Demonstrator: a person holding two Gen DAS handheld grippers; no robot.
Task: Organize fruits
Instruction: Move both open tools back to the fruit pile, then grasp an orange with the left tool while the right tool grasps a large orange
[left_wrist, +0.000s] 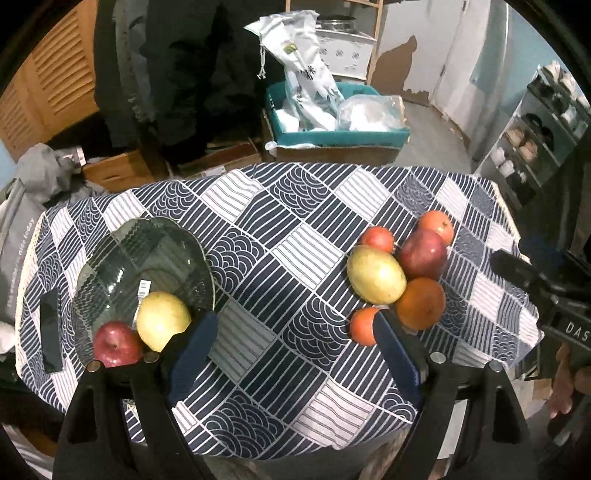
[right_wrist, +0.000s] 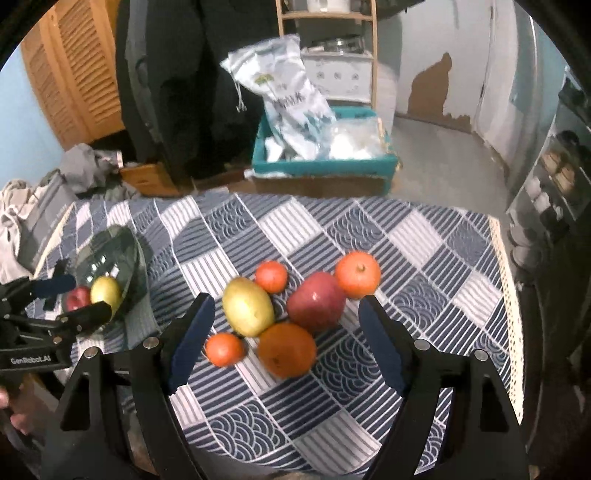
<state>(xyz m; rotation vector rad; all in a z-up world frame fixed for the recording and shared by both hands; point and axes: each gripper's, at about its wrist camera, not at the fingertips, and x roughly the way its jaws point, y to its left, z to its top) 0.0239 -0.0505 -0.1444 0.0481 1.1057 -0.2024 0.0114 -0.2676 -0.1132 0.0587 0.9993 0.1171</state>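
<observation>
A dark glass bowl (left_wrist: 122, 254) stands at the table's left and holds a red apple (left_wrist: 116, 343) and a yellow pear (left_wrist: 162, 319). A cluster of fruit lies at the right: a yellow mango (right_wrist: 248, 307), a red apple (right_wrist: 316, 301), a big orange (right_wrist: 287, 349) and three small oranges (right_wrist: 224, 349). My left gripper (left_wrist: 295, 328) is open and empty above the cloth between bowl and cluster. My right gripper (right_wrist: 286, 328) is open, hovering over the cluster with fruit between its fingers, touching none that I can see.
The table carries a blue-and-white patterned cloth (left_wrist: 280, 229). A black phone-like slab (left_wrist: 50, 330) lies at its left edge. Beyond the table stand a teal box (left_wrist: 343, 133) with bags, cardboard boxes, a person in dark clothes and a shelf (left_wrist: 535, 140) at the right.
</observation>
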